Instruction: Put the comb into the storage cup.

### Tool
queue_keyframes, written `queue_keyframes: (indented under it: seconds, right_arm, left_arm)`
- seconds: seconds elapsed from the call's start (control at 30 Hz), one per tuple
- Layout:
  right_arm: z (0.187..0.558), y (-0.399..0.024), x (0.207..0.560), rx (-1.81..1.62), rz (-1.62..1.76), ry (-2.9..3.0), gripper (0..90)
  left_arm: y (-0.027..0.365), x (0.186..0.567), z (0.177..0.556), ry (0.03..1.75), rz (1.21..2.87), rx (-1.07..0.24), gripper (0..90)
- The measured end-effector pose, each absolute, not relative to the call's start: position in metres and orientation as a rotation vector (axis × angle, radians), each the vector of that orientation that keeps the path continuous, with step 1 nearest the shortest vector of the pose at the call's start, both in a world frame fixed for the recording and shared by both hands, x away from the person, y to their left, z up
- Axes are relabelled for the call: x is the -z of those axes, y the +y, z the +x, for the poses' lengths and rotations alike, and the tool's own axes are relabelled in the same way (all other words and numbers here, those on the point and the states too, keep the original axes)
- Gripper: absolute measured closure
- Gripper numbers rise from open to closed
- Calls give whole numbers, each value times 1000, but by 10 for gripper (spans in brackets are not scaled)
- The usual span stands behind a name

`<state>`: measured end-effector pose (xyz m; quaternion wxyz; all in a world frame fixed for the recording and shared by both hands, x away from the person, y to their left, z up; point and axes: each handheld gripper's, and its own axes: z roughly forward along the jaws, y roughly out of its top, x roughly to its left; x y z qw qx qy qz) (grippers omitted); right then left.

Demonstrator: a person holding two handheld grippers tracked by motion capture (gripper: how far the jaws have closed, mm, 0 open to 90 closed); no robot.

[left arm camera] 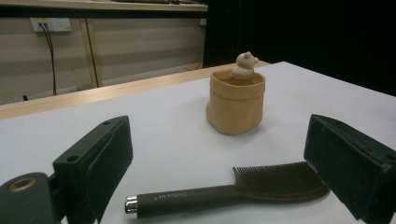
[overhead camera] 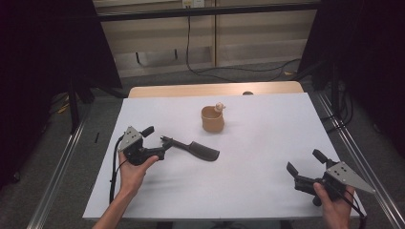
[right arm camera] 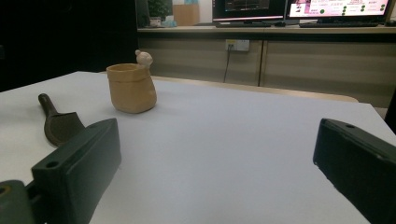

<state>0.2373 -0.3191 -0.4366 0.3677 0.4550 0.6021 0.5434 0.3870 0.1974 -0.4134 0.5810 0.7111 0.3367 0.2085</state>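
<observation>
text: small print on comb handle (left arm camera: 187,198) | legibility: too small to read

My table (overhead camera: 267,181) has a white top, with a strip of bare light wood showing along its far edge. A dark comb (overhead camera: 196,149) lies flat on the white surface toward my left, its handle pointing left and its teeth facing the far side. Beyond it, near the middle of the far half, a tan pouch-shaped cup (overhead camera: 212,119) stands upright, a small pale figure on its rim.
</observation>
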Motion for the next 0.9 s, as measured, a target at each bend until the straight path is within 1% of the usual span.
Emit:
queue_keyframes:
  seconds: [0.07,0.3,0.33,0.6,0.63,0.67,0.7,0.77,0.8,0.9]
  right_arm:
    - [237,-319,437,-1395,1169,1548,1]
    - [237,-320,437,-1391,1168,1544,1]
    - [237,-320,437,-1391,1168,1546,1]
    - [238,-320,437,-1394,1167,1543,2]
    - [237,-320,437,-1394,1167,1544,2]
    - [238,-320,437,-1395,1164,1543,2]
    - [238,-319,437,-1396,1166,1544,1]
    - [238,-319,437,-1401,1165,1549,1]
    - [238,-319,437,-1401,1165,1548,2]
    - [238,-320,437,-1401,1166,1550,2]
  left_arm:
    - [197,412,391,793,1664,-492,103]
    - [188,405,405,787,1637,-500,114]
    - [185,404,408,779,1629,-504,155]
    - [179,404,419,793,1590,-539,191]
    - [178,403,421,790,1594,-536,213]
    - [177,402,422,791,1601,-545,266]
    - [177,402,423,791,1606,-569,284]
    - [177,405,426,794,1593,-556,362]
    - [176,406,427,801,1605,-560,362]
    - [177,409,428,784,1626,-568,474]
